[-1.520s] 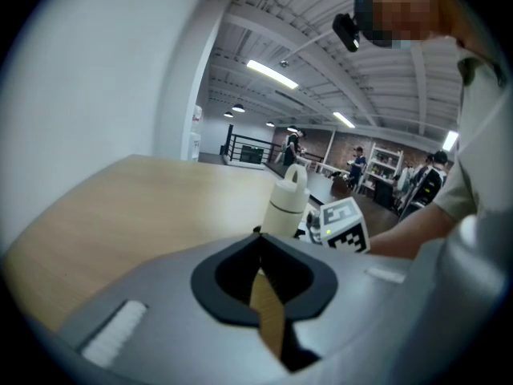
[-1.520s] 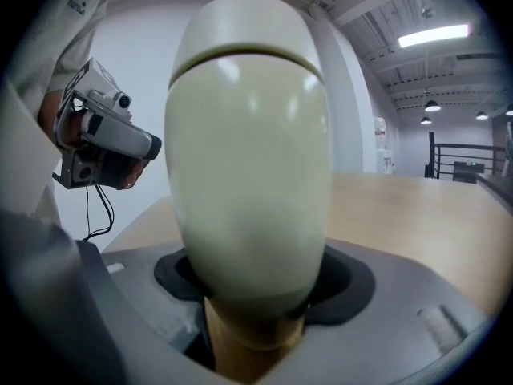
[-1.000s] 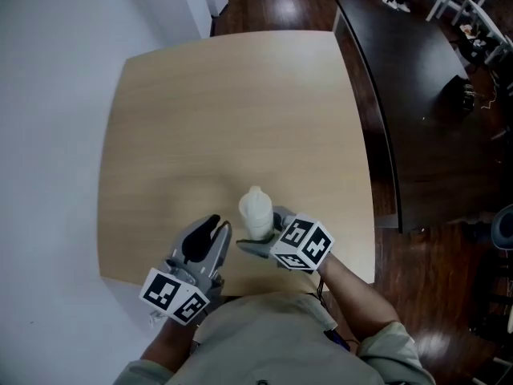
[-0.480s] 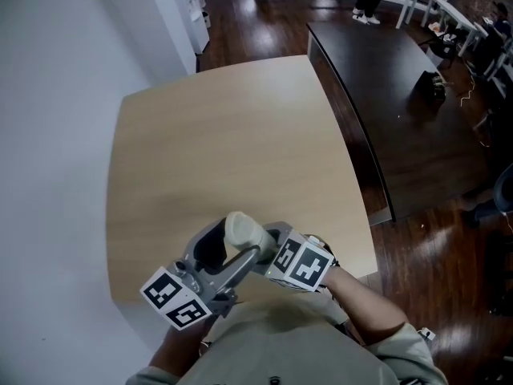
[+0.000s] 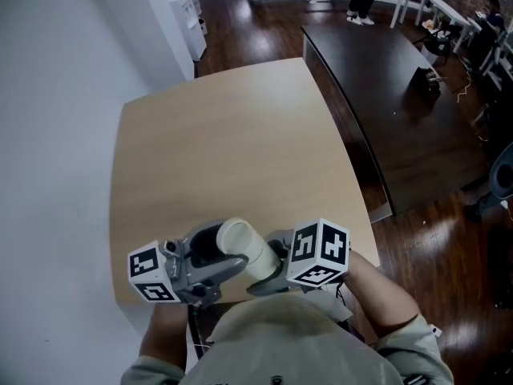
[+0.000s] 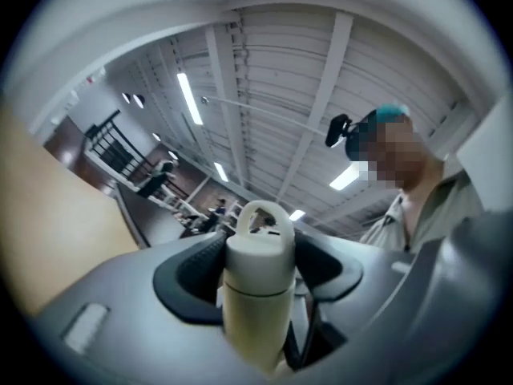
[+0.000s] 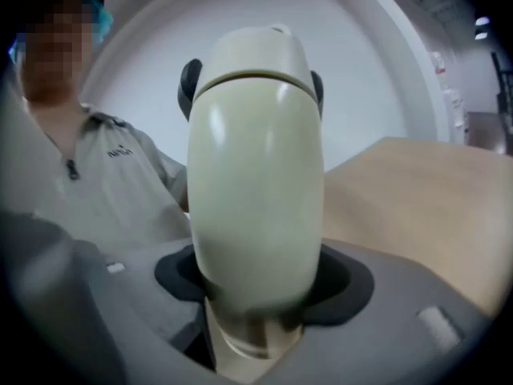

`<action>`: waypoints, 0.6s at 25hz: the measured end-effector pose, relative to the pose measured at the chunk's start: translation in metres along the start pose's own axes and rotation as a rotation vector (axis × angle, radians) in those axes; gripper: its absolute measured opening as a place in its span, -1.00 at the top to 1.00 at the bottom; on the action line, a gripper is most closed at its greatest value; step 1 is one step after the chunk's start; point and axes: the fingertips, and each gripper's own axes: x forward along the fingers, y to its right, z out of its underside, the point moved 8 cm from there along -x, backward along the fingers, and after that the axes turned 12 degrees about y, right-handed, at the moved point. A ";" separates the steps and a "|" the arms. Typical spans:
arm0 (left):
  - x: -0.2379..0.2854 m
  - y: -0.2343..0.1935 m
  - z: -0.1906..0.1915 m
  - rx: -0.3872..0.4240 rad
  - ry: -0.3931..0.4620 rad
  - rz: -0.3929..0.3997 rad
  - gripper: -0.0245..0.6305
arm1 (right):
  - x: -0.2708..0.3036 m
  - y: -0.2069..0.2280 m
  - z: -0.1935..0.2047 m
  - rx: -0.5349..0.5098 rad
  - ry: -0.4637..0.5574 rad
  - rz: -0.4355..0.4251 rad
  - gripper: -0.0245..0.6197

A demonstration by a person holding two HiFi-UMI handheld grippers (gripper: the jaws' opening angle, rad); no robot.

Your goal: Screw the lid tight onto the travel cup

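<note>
Travel cup (image 7: 256,175): a second ago it was standing upright on the table (image 5: 224,135). Now it is hanging in the air in front of the person's chest, tipped well over, with its lid end pointing toward the left gripper.
Right gripper (image 7: 260,285): it is clamping the cup's cream body low down, one jaw on each flank, just as it was doing before the lift.
Left gripper (image 6: 258,273): a second ago it was sitting beside the cup, apart from it, jaws together on nothing. Its jaws have just been opening wide and then closing in, and now the dark pads (image 6: 196,273) are looking to press on both sides of the lid.
Lid (image 6: 258,239): it is sitting on the cup's mouth, loop handle outward. I cannot tell how far the thread is already engaged.
Meaning for the task: as I judge it, the setting-up is ending and the tightening is about to begin, one gripper bracing the body while the other turns the lid.
Risk: the smooth body could be slipping in the right jaws under the twist.
</note>
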 end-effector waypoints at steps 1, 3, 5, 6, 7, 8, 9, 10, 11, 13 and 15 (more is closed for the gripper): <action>0.004 0.000 -0.002 -0.047 -0.003 0.094 0.05 | 0.000 -0.008 -0.003 0.022 0.026 -0.100 -0.01; 0.011 -0.002 -0.005 -0.165 0.007 0.278 0.05 | 0.002 -0.023 -0.011 0.051 0.077 -0.271 -0.02; 0.020 -0.004 -0.008 -0.269 0.024 0.424 0.06 | 0.006 -0.034 -0.019 0.056 0.110 -0.375 -0.01; 0.023 -0.004 -0.009 -0.304 0.033 0.472 0.06 | 0.008 -0.037 -0.022 0.053 0.120 -0.403 -0.01; 0.026 -0.005 -0.010 -0.327 0.043 0.504 0.06 | 0.010 -0.040 -0.025 0.048 0.127 -0.417 -0.01; 0.029 -0.005 -0.011 -0.339 0.052 0.523 0.06 | 0.010 -0.040 -0.028 0.042 0.132 -0.421 -0.01; 0.030 -0.005 -0.012 -0.345 0.059 0.533 0.06 | 0.010 -0.040 -0.029 0.038 0.135 -0.420 -0.01; 0.031 -0.006 -0.013 -0.344 0.063 0.537 0.06 | 0.009 -0.040 -0.030 0.035 0.137 -0.416 -0.01; 0.031 -0.006 -0.013 -0.338 0.064 0.537 0.06 | 0.008 -0.038 -0.030 0.033 0.138 -0.410 -0.01; 0.032 -0.007 -0.014 -0.320 0.060 0.531 0.06 | 0.004 -0.036 -0.030 0.033 0.139 -0.398 -0.01; 0.033 -0.008 -0.016 -0.295 0.069 0.505 0.05 | -0.001 -0.033 -0.029 0.031 0.142 -0.381 -0.01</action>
